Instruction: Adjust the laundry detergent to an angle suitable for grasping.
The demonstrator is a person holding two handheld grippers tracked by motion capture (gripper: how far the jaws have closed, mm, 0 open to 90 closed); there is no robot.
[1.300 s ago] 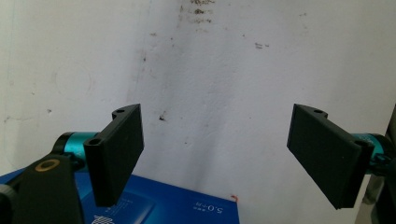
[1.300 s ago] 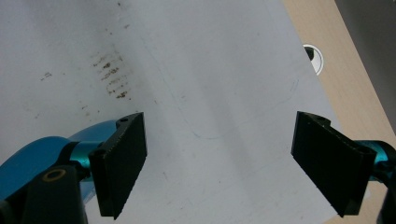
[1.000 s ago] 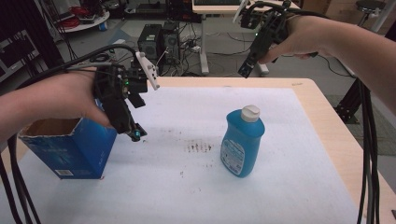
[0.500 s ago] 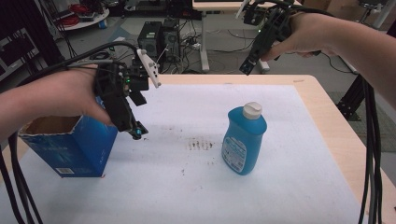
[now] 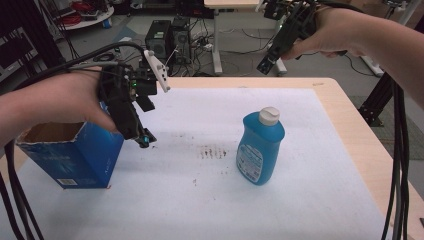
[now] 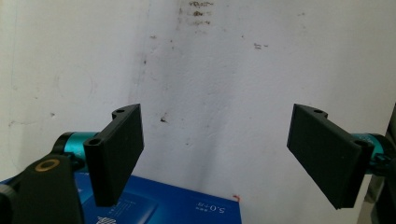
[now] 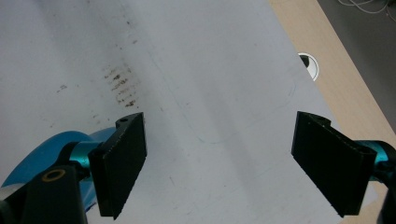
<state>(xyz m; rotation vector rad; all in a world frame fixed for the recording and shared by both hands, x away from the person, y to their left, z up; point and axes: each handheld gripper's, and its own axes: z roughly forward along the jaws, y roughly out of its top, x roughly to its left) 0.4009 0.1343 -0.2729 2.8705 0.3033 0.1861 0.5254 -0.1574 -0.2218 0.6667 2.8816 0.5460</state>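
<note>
Blue plastic, the bottle (image 5: 261, 147) stood upright mid-bench, likely slick and liquid-heavy; its narrower waist under the white cap (image 5: 269, 115) looked the best hold. Both grippers, left (image 5: 141, 137) and right (image 5: 265, 65), had jaws apart, empty.

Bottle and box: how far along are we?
Nothing looks done yet. The blue bottle stands capped on the white mat, apart from the open blue box. Both tongs are open and empty: the left tongs hover beside the box, the right tongs hang above the table's far edge. Any gripping or moving remains.
</note>
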